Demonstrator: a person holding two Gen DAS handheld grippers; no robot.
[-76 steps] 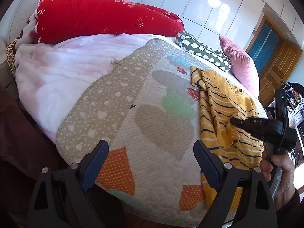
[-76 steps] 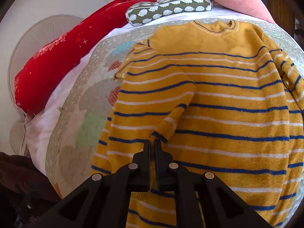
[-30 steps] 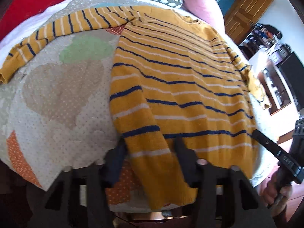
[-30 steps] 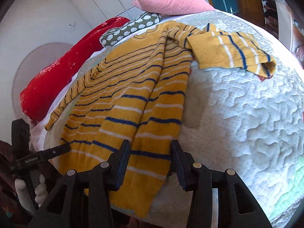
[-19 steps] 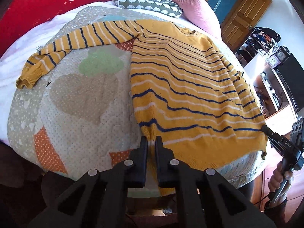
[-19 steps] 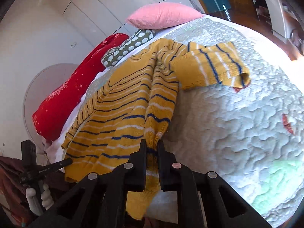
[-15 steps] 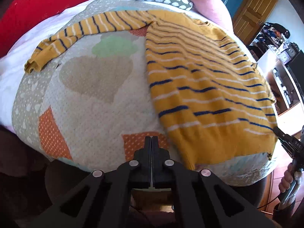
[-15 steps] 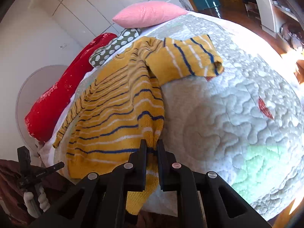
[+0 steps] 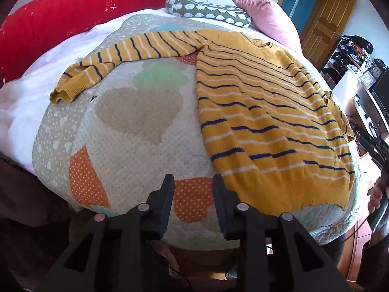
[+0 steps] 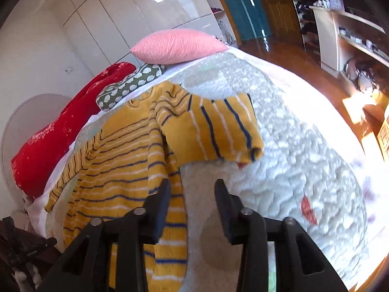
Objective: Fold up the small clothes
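Observation:
A mustard-yellow sweater with navy and white stripes (image 9: 262, 112) lies flat on the quilted bedspread (image 9: 136, 150). One sleeve (image 9: 126, 56) stretches out to the left. The other sleeve (image 10: 214, 126) lies folded over by the sweater's right side. My left gripper (image 9: 193, 182) is open and empty, just off the hem's left corner. My right gripper (image 10: 192, 187) is open and empty; its left finger overlaps the sweater's right edge (image 10: 172, 194) in the view.
A red bolster (image 9: 60, 17), a green patterned pillow (image 9: 209, 12) and a pink pillow (image 10: 177, 46) lie at the head of the bed. A wooden door (image 9: 323, 24) and shelves (image 10: 352, 39) stand past the bed's right side.
Both grippers were shut on the hem half a second ago and have opened, letting the sweater go. The sweater now lies spread flat. The right gripper has swung right.

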